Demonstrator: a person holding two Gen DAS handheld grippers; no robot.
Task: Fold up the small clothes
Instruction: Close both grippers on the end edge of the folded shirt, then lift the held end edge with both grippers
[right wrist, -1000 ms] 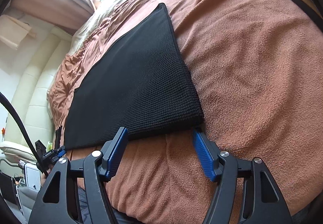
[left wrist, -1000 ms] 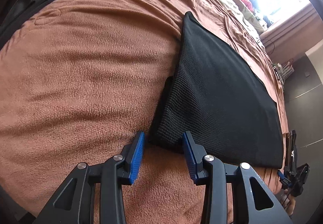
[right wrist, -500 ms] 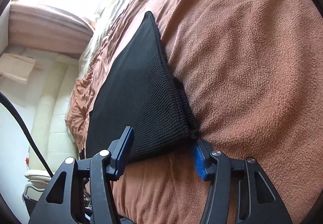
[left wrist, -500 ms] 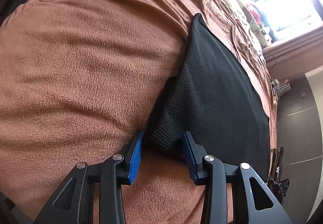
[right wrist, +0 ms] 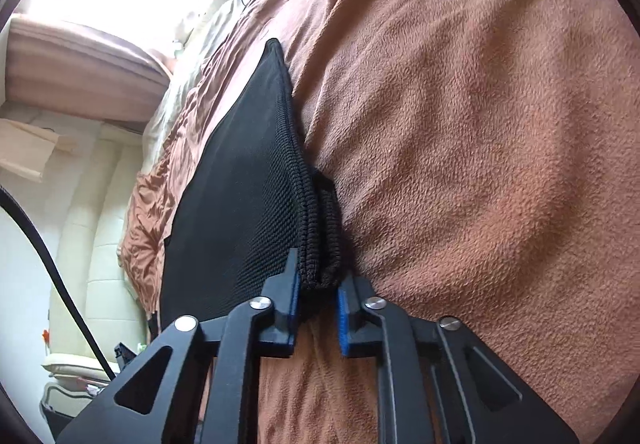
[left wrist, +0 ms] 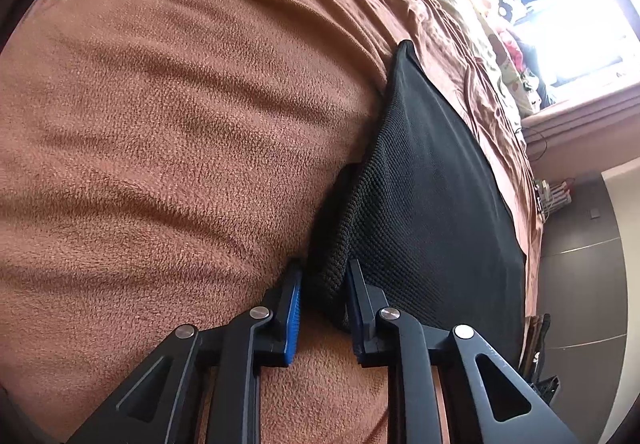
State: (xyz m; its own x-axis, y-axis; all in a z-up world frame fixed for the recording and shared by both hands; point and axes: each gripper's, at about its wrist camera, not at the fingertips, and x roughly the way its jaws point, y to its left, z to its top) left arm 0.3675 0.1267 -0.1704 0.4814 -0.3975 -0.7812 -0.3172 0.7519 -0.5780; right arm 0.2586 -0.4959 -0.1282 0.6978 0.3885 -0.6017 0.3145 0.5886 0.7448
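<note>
Blanket point(left wrist: 180, 124), brown fleece, spreads under both grippers. Black knit garment point(left wrist: 432, 196) lies flat on it, stretching ahead. Left gripper point(left wrist: 322, 304) pinches one near corner; right gripper point(right wrist: 318, 296) pinches other, bunched.

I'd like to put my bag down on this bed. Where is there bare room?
Bare brown blanket lies left of the black knit cloth, and right of it in the right wrist view. Toward the window it is crowded with rumpled bedding.

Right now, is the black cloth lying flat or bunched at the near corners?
Bunched. Each near corner of the black cloth is pinched into thick folds between the left gripper and right gripper; the far part lies flat.
</note>
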